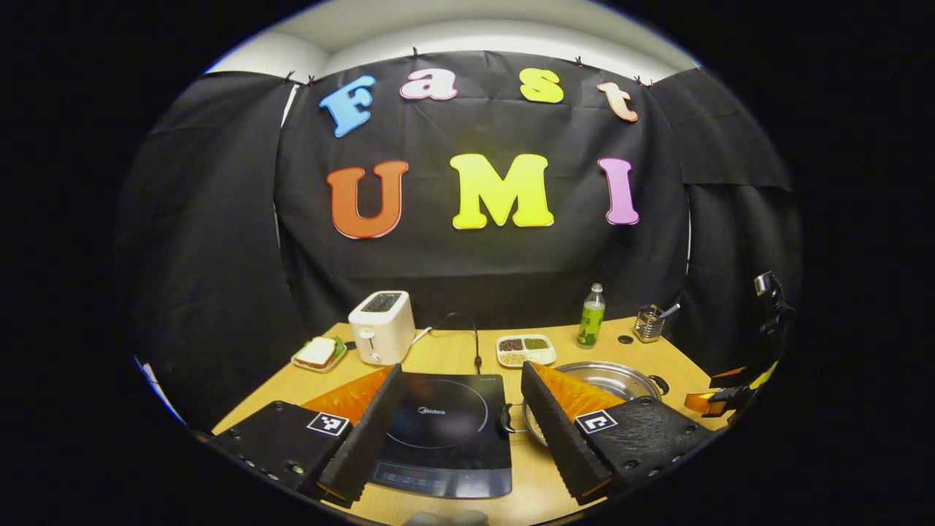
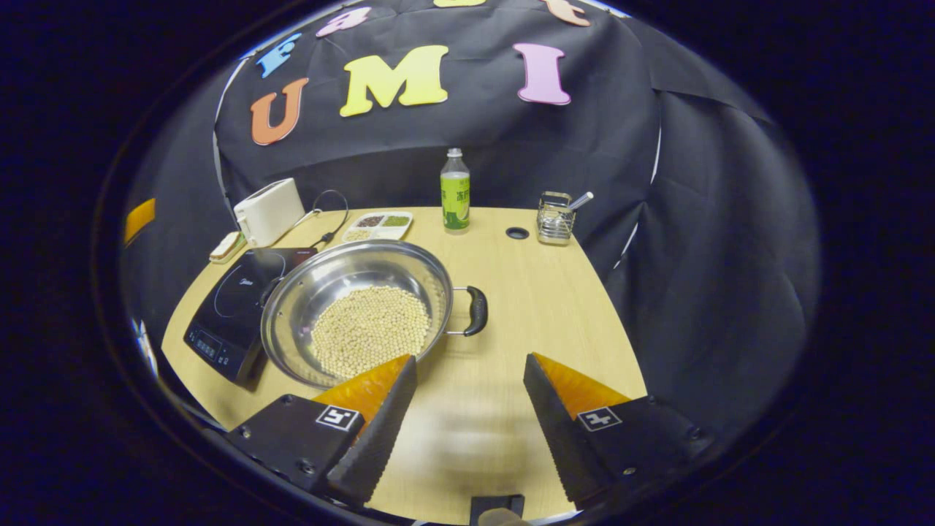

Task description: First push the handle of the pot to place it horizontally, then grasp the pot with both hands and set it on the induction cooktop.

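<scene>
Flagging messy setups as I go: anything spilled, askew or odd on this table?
Nothing spilled: the beans lie inside the pot. The pot sits on the table beside the cooktop, not on it, its rim close to the cooktop's edge. Both grippers hang open.

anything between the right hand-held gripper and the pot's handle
Nothing visible. Bare table lies between the open right hand-held gripper and the pot's near handle.

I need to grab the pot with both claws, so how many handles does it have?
2: one handle on the pot's right side over the table, the other handle at its left beside the cooktop.
</scene>
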{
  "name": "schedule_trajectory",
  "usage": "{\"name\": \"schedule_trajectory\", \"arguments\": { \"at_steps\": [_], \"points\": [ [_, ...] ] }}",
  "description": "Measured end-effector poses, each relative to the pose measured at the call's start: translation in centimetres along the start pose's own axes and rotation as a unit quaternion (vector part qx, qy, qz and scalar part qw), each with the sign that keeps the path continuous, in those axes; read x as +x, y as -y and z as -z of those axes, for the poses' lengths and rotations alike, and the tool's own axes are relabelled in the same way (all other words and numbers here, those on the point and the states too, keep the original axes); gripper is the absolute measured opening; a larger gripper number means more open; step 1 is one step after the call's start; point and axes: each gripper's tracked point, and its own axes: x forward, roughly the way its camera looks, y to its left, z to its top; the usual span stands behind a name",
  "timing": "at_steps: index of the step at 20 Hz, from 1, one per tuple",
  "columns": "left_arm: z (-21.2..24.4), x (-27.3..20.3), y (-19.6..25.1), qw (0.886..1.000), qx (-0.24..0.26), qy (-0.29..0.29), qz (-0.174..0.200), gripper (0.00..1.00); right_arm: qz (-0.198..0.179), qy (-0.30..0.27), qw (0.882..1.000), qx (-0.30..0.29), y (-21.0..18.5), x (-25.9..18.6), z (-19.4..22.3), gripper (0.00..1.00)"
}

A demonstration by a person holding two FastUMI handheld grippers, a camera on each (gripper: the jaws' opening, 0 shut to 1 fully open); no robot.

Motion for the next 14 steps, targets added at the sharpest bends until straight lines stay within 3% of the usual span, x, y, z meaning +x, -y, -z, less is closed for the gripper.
{"name": "schedule_trajectory", "arguments": {
  "at_steps": [6,14],
  "points": [
    [6.1,5.4,3.1,0.996,-0.025,-0.083,0.012,0.96,-0.025,-0.023,0.999,-0.007,-0.9,3.9,-0.5,0.93],
    [13.1,11.4,5.3,0.984,-0.002,-0.175,0.001,0.96,-0.038,-0.064,0.997,-0.021,-0.1,10.3,-1.4,0.94]
  ]
}}
